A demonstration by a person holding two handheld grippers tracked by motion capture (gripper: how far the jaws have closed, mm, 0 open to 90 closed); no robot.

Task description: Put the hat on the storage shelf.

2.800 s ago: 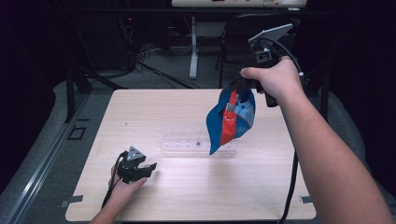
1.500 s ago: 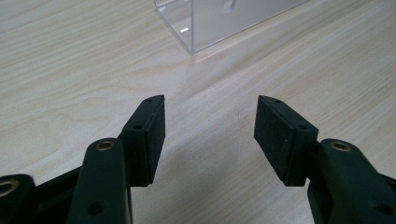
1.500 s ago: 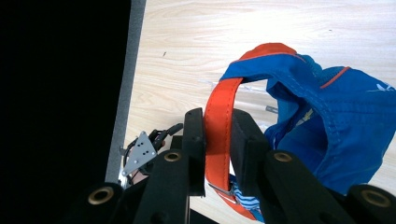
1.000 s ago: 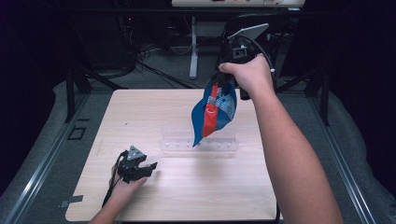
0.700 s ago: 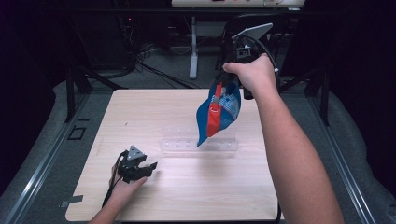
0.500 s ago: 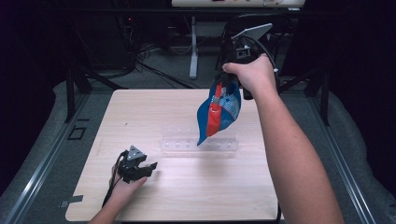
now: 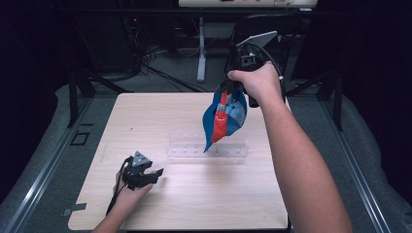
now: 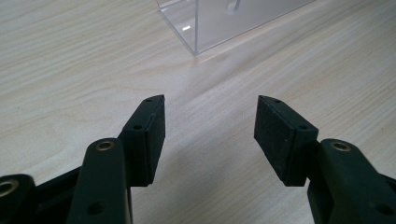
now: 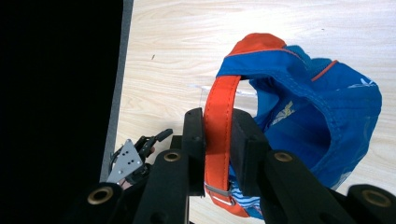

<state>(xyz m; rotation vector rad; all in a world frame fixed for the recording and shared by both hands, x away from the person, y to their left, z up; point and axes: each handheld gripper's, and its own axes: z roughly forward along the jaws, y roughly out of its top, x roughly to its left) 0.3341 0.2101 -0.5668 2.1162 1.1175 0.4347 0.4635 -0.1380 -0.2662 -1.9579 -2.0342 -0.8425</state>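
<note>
Blue cap hangs by its orange strap from the raised right gripper.

High view: the right gripper [image 7: 232,89], upper centre, dangles the blue cap [image 7: 224,118] above the clear rack [image 7: 206,150]; the left gripper [image 7: 154,174] rests lower left on the table [image 7: 145,116].
Left gripper view: jaws wide, nothing between them.
Right gripper view: pads clamp the orange strap [image 9: 217,126] at centre.

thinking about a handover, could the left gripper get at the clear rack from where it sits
Probably yes: the left gripper rests open on the table, and bare wood lies between it and the clear rack. The cap hangs above the rack's far part.
</note>
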